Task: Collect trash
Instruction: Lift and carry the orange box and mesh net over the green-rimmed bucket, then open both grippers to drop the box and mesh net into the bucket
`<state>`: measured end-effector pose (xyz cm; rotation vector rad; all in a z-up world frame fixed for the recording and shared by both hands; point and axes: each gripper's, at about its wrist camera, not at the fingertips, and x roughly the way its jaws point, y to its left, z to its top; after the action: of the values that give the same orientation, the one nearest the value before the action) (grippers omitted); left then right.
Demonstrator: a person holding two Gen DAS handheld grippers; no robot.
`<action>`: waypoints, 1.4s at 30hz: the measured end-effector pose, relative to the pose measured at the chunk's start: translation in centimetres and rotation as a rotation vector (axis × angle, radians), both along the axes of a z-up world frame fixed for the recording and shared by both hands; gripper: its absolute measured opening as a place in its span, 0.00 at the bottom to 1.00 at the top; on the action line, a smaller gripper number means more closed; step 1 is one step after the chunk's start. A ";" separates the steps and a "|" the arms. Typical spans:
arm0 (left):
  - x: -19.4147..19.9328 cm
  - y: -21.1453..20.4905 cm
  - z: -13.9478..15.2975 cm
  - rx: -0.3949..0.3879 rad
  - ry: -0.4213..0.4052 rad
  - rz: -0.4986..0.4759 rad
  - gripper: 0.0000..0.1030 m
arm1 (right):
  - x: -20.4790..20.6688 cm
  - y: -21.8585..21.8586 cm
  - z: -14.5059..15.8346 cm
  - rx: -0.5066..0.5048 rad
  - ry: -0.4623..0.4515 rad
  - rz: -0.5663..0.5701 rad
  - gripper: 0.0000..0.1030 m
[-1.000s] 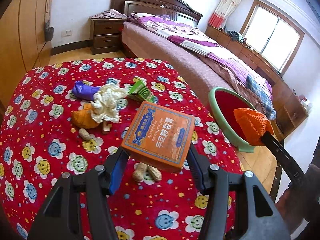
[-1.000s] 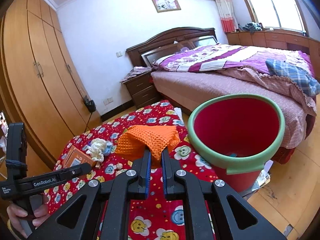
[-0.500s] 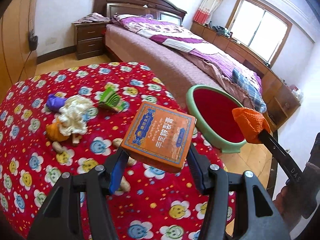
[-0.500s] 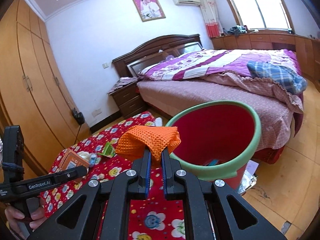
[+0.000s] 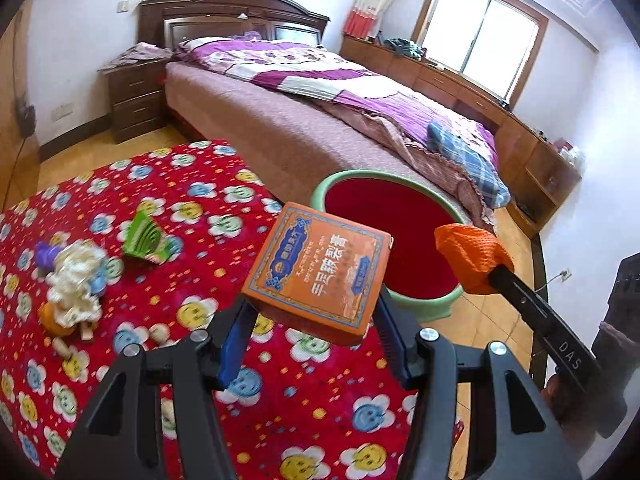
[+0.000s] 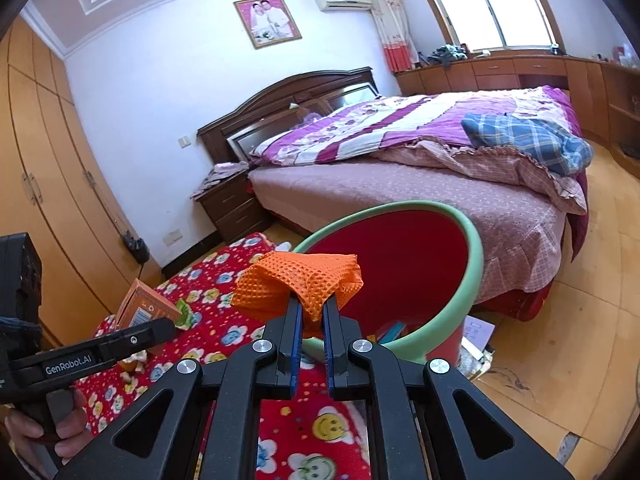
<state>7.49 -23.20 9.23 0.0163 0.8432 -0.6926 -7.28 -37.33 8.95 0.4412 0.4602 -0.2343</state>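
showing trash inside the bin (image 6: 474,248), only right wrist view.

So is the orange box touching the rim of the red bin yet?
Apart. The right wrist view shows the orange box in the left gripper over the flowered cloth, clearly left of the red bin, with cloth between.

Table (image 5: 168,200) under red cloth with smiley flowers. On it, toward left: green wrapper (image 5: 145,237), crumpled white paper (image 5: 76,280) with purple scrap (image 5: 46,253) just behind and orange piece (image 5: 54,318) touching its near side. Peanuts (image 5: 160,333) and small bits near that heap. Wooden floor (image 6: 560,344) beside table carries red bin (image 5: 384,240) with green rim, close to table edge, bed (image 5: 304,128) behind it. Papers (image 6: 478,330) on floor at bin's foot.
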 end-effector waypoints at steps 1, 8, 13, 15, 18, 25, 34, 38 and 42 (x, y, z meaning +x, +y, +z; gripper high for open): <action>0.1 -0.5 0.0 0.001 0.000 -0.010 0.56 | 0.0 -0.3 -0.1 0.001 0.001 -0.004 0.09; 0.8 -3.4 -0.2 0.012 -0.004 -0.058 0.56 | 0.1 -2.2 -0.3 0.006 0.008 -0.040 0.09; 1.3 -5.2 -0.7 0.025 -0.008 -0.080 0.56 | 0.2 -3.4 -0.7 0.009 0.017 -0.063 0.09; 1.7 -5.8 -1.0 0.028 -0.002 -0.089 0.56 | 0.3 -3.9 -0.9 0.010 0.022 -0.075 0.09; 2.0 -6.8 -1.5 0.030 0.004 -0.105 0.56 | 0.4 -4.6 -1.3 0.017 0.032 -0.092 0.09; 2.5 -9.4 -2.7 0.056 0.002 -0.143 0.56 | 0.9 -6.3 -2.8 0.043 0.061 -0.117 0.09; 3.6 -11.5 -4.4 0.085 0.008 -0.175 0.56 | 1.9 -7.9 -4.2 0.062 0.088 -0.126 0.09; 4.2 -12.2 -5.2 0.092 0.036 -0.175 0.56 | 2.6 -8.5 -4.7 0.069 0.101 -0.129 0.09; 4.5 -12.3 -5.6 0.078 0.044 -0.165 0.56 | 3.0 -8.8 -5.2 0.079 0.108 -0.125 0.11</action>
<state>12.04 -35.46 3.59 0.1427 0.9176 -0.8170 -4.31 -46.17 3.70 0.5369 0.5496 -0.3634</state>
